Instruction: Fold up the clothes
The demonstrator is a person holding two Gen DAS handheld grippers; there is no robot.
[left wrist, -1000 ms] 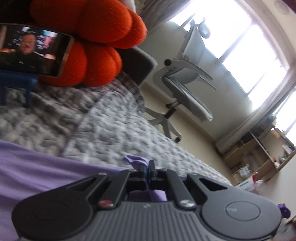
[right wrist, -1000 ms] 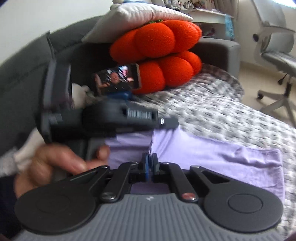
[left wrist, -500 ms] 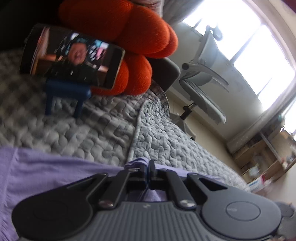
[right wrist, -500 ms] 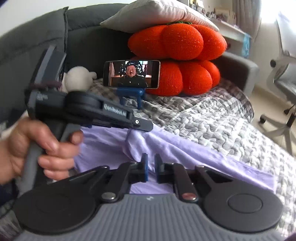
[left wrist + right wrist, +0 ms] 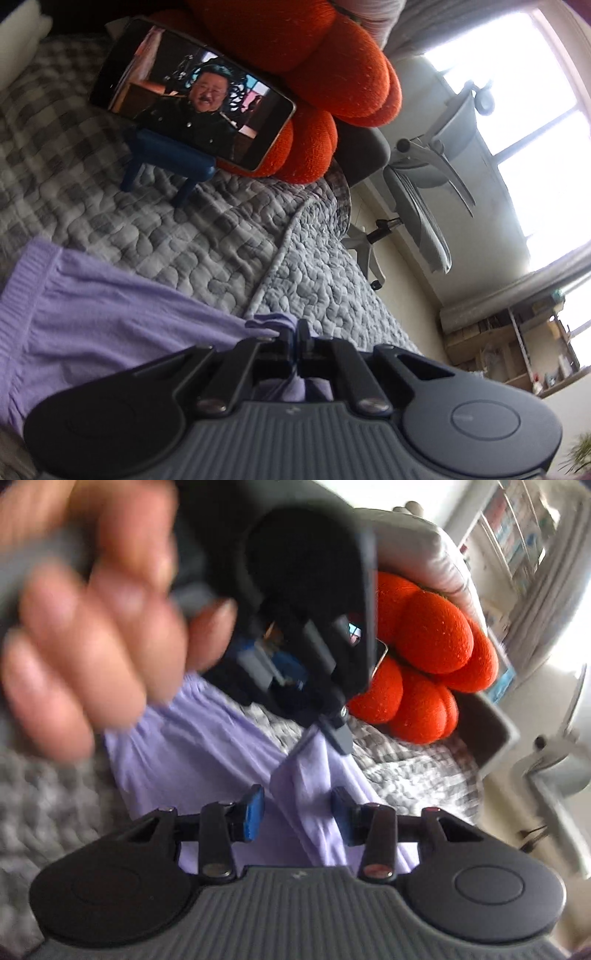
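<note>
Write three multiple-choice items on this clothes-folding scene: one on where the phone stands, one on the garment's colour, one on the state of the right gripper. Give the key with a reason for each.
1. Where does the phone stand?
A. On a blue stand on the grey quilt, in front of the orange cushion
B. On the office chair
C. On the garment

2. What colour is the garment?
A. White
B. Light purple
C. Green

3. How does the right gripper stand?
A. Shut on the garment
B. Shut on nothing
C. Open, with a fold of the garment between its pads

Key:
1 A: the blue stand rests on the quilt, with the cushion behind.
2 B: the cloth is lilac in both views.
3 C: the blue pads stand apart, having just been opening.
</note>
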